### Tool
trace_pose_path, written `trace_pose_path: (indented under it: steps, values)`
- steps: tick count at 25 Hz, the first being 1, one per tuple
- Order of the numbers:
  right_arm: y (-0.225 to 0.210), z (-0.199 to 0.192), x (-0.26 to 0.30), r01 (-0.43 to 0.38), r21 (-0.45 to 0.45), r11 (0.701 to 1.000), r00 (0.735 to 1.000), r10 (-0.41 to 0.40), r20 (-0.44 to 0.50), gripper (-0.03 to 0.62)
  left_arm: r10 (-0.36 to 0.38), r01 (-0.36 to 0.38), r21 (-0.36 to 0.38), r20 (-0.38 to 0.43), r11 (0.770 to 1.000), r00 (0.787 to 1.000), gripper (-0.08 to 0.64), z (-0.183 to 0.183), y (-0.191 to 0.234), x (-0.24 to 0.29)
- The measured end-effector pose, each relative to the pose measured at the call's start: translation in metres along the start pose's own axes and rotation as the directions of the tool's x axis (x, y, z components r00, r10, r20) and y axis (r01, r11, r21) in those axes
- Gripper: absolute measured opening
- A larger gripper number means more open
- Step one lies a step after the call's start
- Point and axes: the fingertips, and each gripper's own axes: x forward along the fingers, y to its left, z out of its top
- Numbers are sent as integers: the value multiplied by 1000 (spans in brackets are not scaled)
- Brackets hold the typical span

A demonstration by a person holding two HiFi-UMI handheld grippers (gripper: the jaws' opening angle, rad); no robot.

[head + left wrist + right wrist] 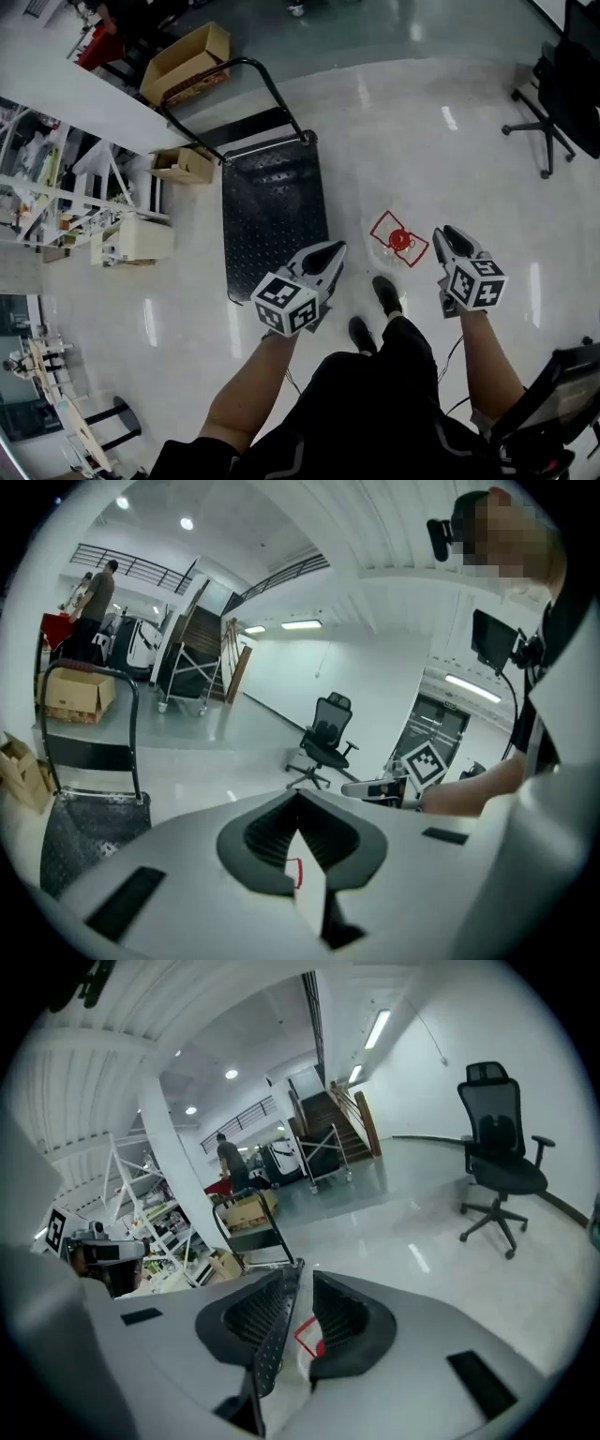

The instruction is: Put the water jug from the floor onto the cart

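— Standing right over it, are they? Where is the water jug [390, 231]?
— On the floor [469, 141], just off the cart's [272, 202] right edge, ahead of the shoes [386, 292]; nothing grips it. The right gripper [448, 240] has its jaws parted beside it, ready to take it, I'd guess; the left gripper [330, 253], jaws together and empty, hangs by the cart's near corner.

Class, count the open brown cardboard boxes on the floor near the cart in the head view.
2. A large cardboard box lies beyond the cart's handle; a small cardboard box sits left of that handle end. The shelving may hide more.
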Motion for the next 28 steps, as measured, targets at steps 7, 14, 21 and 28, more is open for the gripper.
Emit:
trace_pose_path:
  steps: [7,14,21,28]
  values:
    - [-66,-97,51,107,136,985,976,-78,-205,135,-31,1,-128,-235,992,972,0,-92,26,72]
    - [-98,-182,87,181,235,955,931,-90,-354,161,-61,-48,-234,-434,971,899,0,-183,45,102]
    - [-117,-243,121,216,312,925,897,-62,-437,169,-98,-70,-280,-544,957,833,0,-247,49,117]
    - [-125,-279,134,236,311,921,870,-58,-489,173,-80,-145,-331,-580,933,811,0,-273,64,121]
